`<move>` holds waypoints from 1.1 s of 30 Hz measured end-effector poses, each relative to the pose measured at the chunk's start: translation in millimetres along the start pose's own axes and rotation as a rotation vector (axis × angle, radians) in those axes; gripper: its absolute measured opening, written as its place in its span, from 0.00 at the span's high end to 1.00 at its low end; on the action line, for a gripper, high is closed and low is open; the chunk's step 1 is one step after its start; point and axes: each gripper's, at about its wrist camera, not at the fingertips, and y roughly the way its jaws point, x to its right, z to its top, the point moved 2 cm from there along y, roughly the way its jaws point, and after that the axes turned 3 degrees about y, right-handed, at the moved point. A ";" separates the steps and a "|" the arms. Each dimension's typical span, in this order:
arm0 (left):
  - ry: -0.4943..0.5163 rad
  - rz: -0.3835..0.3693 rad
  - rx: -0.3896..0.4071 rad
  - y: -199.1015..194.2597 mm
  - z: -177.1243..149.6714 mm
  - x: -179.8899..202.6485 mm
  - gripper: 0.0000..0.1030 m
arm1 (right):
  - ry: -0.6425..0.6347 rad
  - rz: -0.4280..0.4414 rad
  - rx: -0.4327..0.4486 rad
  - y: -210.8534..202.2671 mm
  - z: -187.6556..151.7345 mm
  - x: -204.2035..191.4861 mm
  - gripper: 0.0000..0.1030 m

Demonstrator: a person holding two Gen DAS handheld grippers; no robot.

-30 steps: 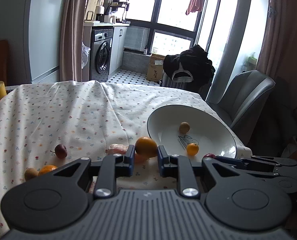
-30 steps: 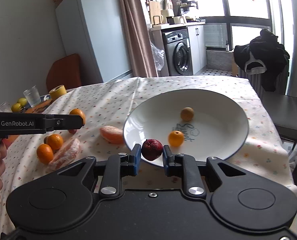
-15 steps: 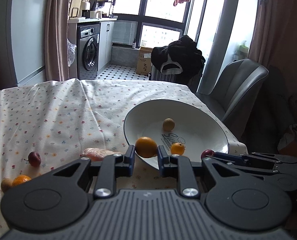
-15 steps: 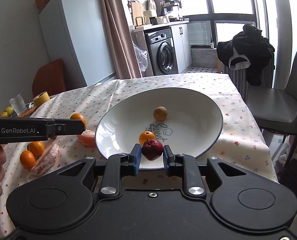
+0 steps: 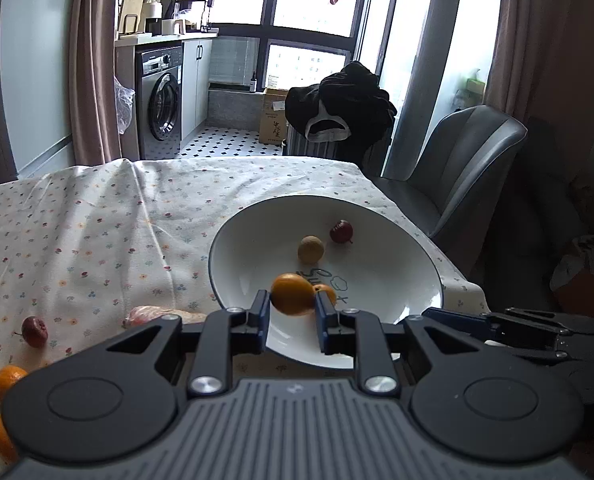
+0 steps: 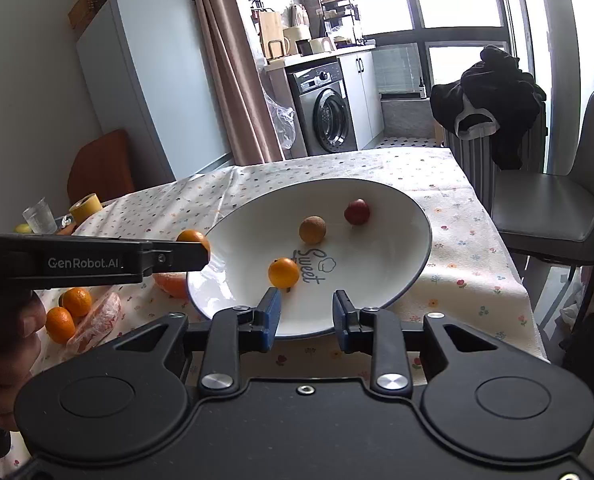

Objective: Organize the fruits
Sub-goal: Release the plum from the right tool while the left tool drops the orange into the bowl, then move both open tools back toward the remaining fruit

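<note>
My left gripper (image 5: 291, 305) is shut on an orange (image 5: 292, 294) and holds it over the near rim of the white plate (image 5: 225, 240). In the right wrist view that orange (image 6: 193, 239) sits at the tip of the left gripper (image 6: 201, 255), above the left rim of the plate (image 6: 417, 256). My right gripper (image 6: 305, 313) is open with nothing between its fingers, just over the plate's near edge. In the plate lie a small orange (image 6: 283, 272), a brown round fruit (image 6: 312, 230) and a dark red fruit (image 6: 357, 211).
Left of the plate, the flowered cloth bears a peeled tangerine (image 6: 169, 285), two small oranges (image 6: 77, 300), a wrapped peeled fruit (image 6: 97, 320) and another red fruit (image 5: 34, 331). A glass (image 6: 39, 220) and a tape roll (image 6: 85, 206) stand far left. A grey chair (image 6: 557, 208) is on the right.
My right gripper has opened and let go of the dark red fruit, which now lies at the plate's far side. The left gripper has carried its orange over the plate's rim.
</note>
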 end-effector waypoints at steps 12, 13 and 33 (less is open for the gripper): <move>-0.014 0.034 0.016 -19.4 0.2 -13.5 0.69 | 0.000 -0.009 0.005 -6.2 -0.9 -2.9 0.65; -0.017 0.036 0.020 -23.3 0.2 -16.2 0.67 | -0.002 -0.009 0.005 -6.5 -0.6 -4.1 0.64; -0.082 0.198 0.118 -91.1 -10.3 -65.3 0.13 | -0.037 0.001 0.059 -32.8 7.5 -46.8 0.01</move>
